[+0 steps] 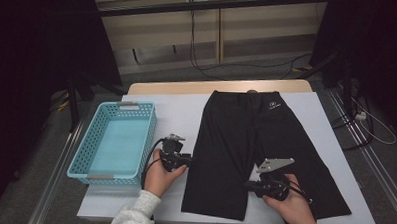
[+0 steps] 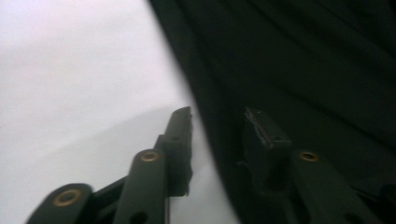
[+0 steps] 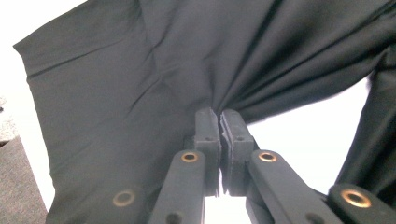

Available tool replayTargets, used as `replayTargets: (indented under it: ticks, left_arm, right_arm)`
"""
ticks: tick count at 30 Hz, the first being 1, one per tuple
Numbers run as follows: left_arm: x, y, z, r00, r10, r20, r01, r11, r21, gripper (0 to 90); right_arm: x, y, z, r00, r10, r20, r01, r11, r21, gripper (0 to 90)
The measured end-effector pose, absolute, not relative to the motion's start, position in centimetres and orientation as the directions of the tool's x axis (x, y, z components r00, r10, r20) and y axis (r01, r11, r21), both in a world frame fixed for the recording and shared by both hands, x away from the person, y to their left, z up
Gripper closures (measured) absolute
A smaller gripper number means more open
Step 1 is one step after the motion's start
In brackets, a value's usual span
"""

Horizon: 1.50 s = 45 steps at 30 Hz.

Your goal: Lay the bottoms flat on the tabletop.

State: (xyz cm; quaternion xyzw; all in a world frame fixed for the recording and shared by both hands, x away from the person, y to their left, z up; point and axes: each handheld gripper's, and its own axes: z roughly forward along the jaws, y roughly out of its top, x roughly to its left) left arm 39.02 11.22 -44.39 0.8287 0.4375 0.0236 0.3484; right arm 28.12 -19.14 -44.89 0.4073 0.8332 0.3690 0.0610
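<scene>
- Black shorts [image 1: 258, 144] lay flat on the bench [image 1: 176, 113], right of the blue basket [image 1: 113, 141]: light, limp, likely to slide.
- My right tongs [image 3: 220, 116] had pinched a fold by the inseam.
- My left tongs [image 2: 217, 119] sat partly open, straddling the leg's outer edge, best hold there.

Matt black cloth shorts [image 1: 258, 144], perforated plastic basket [image 1: 85, 143], seemingly smooth white tabletop [image 1: 179, 116]

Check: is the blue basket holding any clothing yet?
No. In the high view the blue basket shows its bare floor, and the black shorts lie spread flat on the table beside it.
</scene>
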Motion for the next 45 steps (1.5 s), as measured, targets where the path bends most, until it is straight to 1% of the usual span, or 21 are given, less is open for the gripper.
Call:
replayTargets:
  ticks: [4, 6, 8, 13, 16, 18, 22, 25, 28, 31, 33, 34, 36, 37, 38, 40, 45]
  left_arm:
    - [38.8, 10.9, -44.4, 0.627, 0.737, -0.252, 0.703, -0.395, 0.592, 76.9]
    - [38.9, 11.0, -44.4, 0.623, 0.737, -0.262, 0.712, -0.395, 0.581, 84.7]
    - [39.0, 11.2, -44.3, 0.612, 0.742, -0.274, 0.725, -0.388, 0.569, 88.7]
    - [39.0, 11.7, -43.8, 0.594, 0.754, -0.28, 0.741, -0.378, 0.555, 89.3]
    - [38.9, 11.8, -43.7, 0.594, 0.755, -0.276, 0.744, -0.385, 0.546, 89.4]
    - [38.9, 12.0, -43.6, 0.585, 0.762, -0.277, 0.749, -0.376, 0.545, 89.4]
    - [39.0, 12.4, -43.8, 0.574, 0.771, -0.277, 0.757, -0.371, 0.537, 89.3]
    - [39.1, 12.4, -44.0, 0.574, 0.768, -0.283, 0.761, -0.373, 0.53, 88.4]
    - [39.1, 12.4, -44.0, 0.574, 0.765, -0.292, 0.763, -0.37, 0.53, 87.4]
    - [39.1, 12.4, -44.1, 0.58, 0.762, -0.29, 0.76, -0.377, 0.53, 87.4]
    - [39.1, 12.3, -44.1, 0.578, 0.761, -0.294, 0.761, -0.373, 0.531, 87.6]
    - [39.1, 12.3, -44.1, 0.578, 0.761, -0.295, 0.761, -0.372, 0.531, 87.7]
    - [39.1, 12.3, -44.1, 0.58, 0.757, -0.302, 0.762, -0.373, 0.53, 87.7]
    - [39.1, 12.2, -44.1, 0.582, 0.757, -0.298, 0.76, -0.375, 0.531, 87.7]
    - [39.0, 12.2, -44.1, 0.583, 0.756, -0.297, 0.758, -0.376, 0.533, 87.7]
    - [39.0, 12.2, -44.0, 0.585, 0.753, -0.303, 0.758, -0.374, 0.534, 87.8]
    - [39.0, 12.2, -43.9, 0.584, 0.746, -0.32, 0.759, -0.362, 0.541, 88.2]
  right_arm:
    - [28.1, -19.0, -44.9, -0.668, 0.719, 0.193, 0.627, 0.403, 0.667, 85.1]
    - [28.0, -18.9, -44.9, -0.673, 0.715, 0.189, 0.622, 0.409, 0.667, 84.5]
    - [28.1, -18.8, -44.9, -0.673, 0.715, 0.187, 0.621, 0.41, 0.668, 83.4]
    - [28.1, -18.8, -44.9, -0.675, 0.713, 0.188, 0.619, 0.41, 0.67, 81.8]
    - [28.0, -18.7, -45.0, -0.678, 0.712, 0.183, 0.617, 0.416, 0.668, 78.6]
    - [28.0, -18.7, -44.9, -0.679, 0.713, 0.172, 0.61, 0.419, 0.672, 75.0]
    - [28.0, -18.7, -44.9, -0.678, 0.714, 0.173, 0.612, 0.419, 0.671, 71.3]
    - [28.0, -18.6, -44.9, -0.672, 0.72, 0.175, 0.616, 0.412, 0.671, 66.2]
    - [28.0, -18.7, -44.9, -0.67, 0.72, 0.179, 0.619, 0.409, 0.671, 65.0]
    - [27.9, -18.4, -44.9, -0.677, 0.711, 0.191, 0.621, 0.413, 0.666, 66.2]
    - [27.8, -18.0, -44.9, -0.686, 0.701, 0.194, 0.619, 0.422, 0.663, 69.3]
    - [27.7, -17.9, -44.9, -0.684, 0.703, 0.194, 0.619, 0.419, 0.664, 72.1]
    - [27.7, -17.7, -44.9, -0.678, 0.711, 0.188, 0.623, 0.42, 0.66, 80.5]
    - [27.8, -17.7, -45.0, -0.682, 0.703, 0.202, 0.626, 0.418, 0.658, 85.8]
    - [27.8, -17.6, -45.0, -0.688, 0.694, 0.215, 0.628, 0.419, 0.656, 88.3]
    - [27.7, -17.5, -44.9, -0.695, 0.688, 0.21, 0.623, 0.429, 0.655, 89.6]
    - [27.4, -17.7, -44.7, -0.699, 0.673, 0.243, 0.635, 0.428, 0.643, 89.8]
